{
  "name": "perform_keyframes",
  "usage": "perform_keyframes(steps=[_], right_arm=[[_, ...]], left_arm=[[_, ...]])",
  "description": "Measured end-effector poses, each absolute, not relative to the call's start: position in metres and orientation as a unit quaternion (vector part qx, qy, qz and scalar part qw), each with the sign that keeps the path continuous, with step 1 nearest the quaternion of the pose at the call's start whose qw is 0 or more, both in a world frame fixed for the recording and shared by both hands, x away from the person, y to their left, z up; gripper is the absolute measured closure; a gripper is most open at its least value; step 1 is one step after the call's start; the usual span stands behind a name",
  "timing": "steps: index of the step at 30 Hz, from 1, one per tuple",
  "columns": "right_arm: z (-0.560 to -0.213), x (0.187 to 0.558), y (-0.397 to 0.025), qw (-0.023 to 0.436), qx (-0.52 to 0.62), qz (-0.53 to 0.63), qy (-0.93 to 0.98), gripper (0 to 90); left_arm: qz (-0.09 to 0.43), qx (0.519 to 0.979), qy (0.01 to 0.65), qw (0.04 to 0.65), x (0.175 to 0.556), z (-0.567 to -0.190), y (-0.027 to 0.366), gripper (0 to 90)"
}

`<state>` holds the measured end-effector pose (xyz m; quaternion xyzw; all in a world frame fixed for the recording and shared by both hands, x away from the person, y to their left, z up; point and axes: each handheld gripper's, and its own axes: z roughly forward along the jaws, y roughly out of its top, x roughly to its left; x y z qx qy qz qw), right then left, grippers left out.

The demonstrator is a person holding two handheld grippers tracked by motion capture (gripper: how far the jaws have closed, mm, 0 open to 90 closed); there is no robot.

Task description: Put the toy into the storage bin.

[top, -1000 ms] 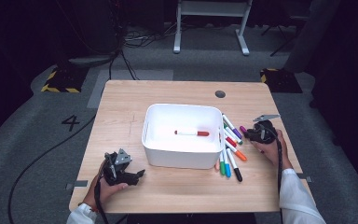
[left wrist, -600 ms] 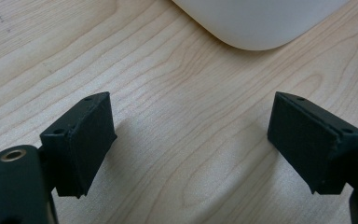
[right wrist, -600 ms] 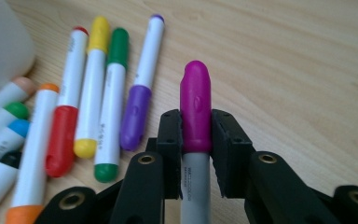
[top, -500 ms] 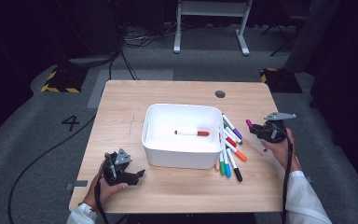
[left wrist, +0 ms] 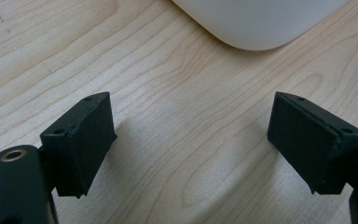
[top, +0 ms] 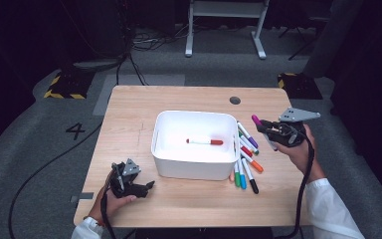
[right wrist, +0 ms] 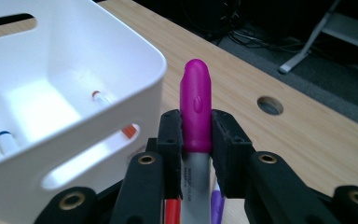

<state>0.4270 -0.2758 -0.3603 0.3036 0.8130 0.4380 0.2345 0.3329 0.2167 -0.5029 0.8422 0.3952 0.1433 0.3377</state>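
Pinching the magenta marker by its cap, the right gripper could pop it loose over the desk's right edge, while the left gripper sits released.

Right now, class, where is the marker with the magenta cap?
The white-barrelled marker with the magenta cap is clamped in the right tongs, held off the wooden table at the high view's right, beside the white plastic bin.
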Motion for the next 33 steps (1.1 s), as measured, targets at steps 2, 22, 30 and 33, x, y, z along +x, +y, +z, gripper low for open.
perform_keyframes(steps=[2, 22, 30, 33], right_arm=[[-0.35, 0.423, -0.269, 0.236, 0.287, 0.44, 0.818, 74.6], [-0.296, 0.404, -0.198, 0.205, 0.21, 0.468, 0.833, 74.6], [-0.293, 0.398, -0.172, 0.194, 0.178, 0.47, 0.842, 74.6], [-0.297, 0.397, -0.163, 0.184, 0.173, 0.468, 0.847, 74.6]], left_arm=[[0.143, 0.842, 0.395, 0.338, 0.333, -0.503, 0.217, 14.9], [0.144, 0.842, 0.394, 0.338, 0.333, -0.503, 0.217, 15.0], [0.144, 0.842, 0.395, 0.338, 0.333, -0.503, 0.217, 14.9], [0.144, 0.842, 0.395, 0.338, 0.333, -0.503, 0.217, 15.0]])
